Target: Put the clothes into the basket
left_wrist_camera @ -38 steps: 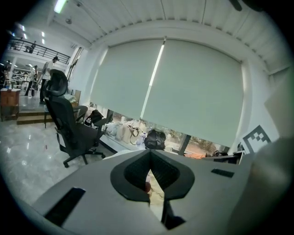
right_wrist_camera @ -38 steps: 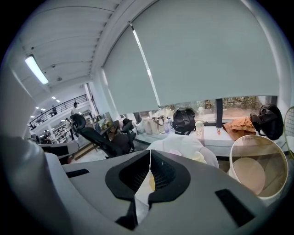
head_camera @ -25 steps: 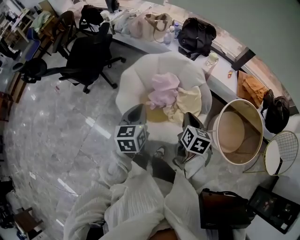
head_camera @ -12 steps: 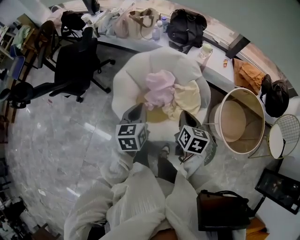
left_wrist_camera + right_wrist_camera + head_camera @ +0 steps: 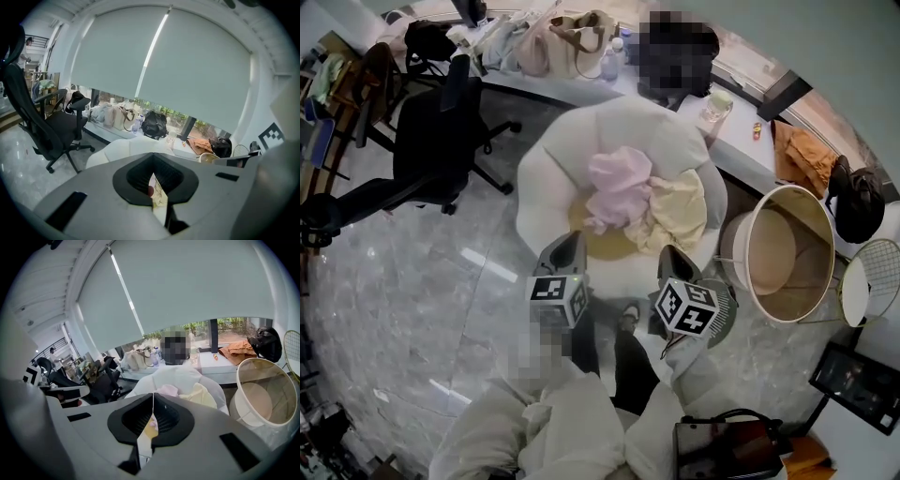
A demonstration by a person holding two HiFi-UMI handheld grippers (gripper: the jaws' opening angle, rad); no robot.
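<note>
From the head view, the pink garment (image 5: 619, 183) and the yellow garment (image 5: 680, 206) lie heaped on the seat of the white armchair (image 5: 546, 173). The empty basket (image 5: 806, 239) stands just right of the armchair. The left gripper (image 5: 567, 251) and the right gripper (image 5: 675, 264) hang short of the armchair's front edge.

In the left gripper view, the left gripper (image 5: 152, 161) has its jaws clenched together on nothing, aimed at the armchair (image 5: 124, 147).

In the right gripper view, the right gripper (image 5: 153, 397) is likewise clenched and empty, with the pink garment (image 5: 167, 390) beyond its tips.

This looks like the approach to the first pick. Next, the jaws need to spread and reach into the heap.
</note>
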